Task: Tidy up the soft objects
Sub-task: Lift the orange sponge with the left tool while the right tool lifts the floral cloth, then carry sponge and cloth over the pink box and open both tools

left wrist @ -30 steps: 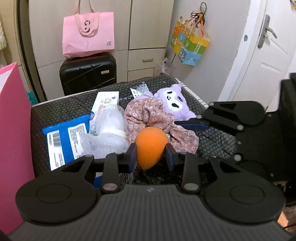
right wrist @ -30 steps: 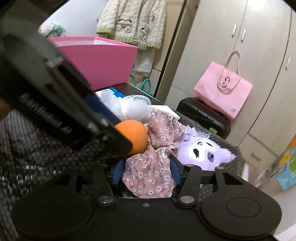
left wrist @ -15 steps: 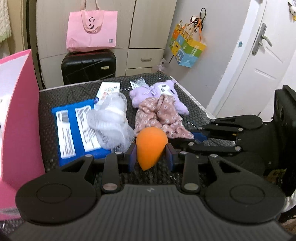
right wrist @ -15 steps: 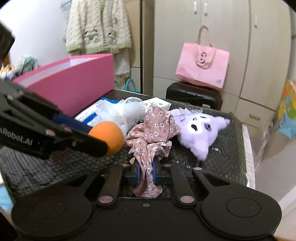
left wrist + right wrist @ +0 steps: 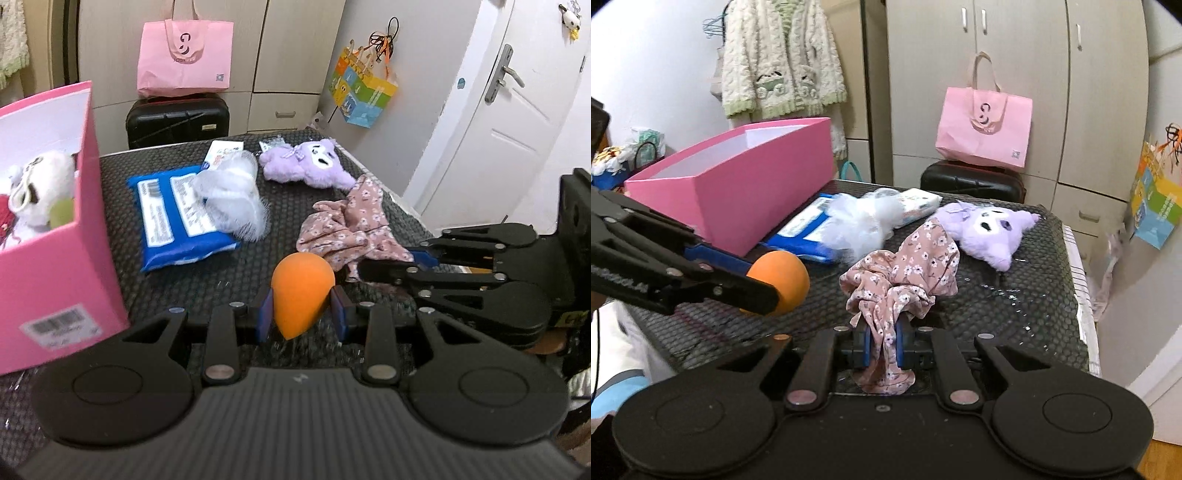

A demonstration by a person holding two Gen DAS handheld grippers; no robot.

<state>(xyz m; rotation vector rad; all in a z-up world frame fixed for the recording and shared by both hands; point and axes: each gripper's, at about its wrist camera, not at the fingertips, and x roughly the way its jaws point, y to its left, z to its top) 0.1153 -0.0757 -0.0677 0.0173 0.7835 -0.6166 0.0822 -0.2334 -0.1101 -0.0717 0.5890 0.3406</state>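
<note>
The sponge (image 5: 300,291) is orange and egg-shaped, its narrow tip pointing down; the left gripper (image 5: 301,314) has it clamped between its blue pads above the dark mat (image 5: 207,280). The cloth (image 5: 905,280) is pink with small white flowers, crumpled, and pinched tight in the right gripper (image 5: 882,345), one end hanging below the pads. The pink box (image 5: 55,236) stands at the mat's left side, open on top, with a white plush (image 5: 37,184) inside. Bare mat lies between box and sponge. The purple plush (image 5: 306,166), blue pack (image 5: 177,214) and white mesh puff (image 5: 232,192) lie farther back. A second ago the right jaws stood open around the cloth, which lay against the purple plush; now it is pulled clear.
</note>
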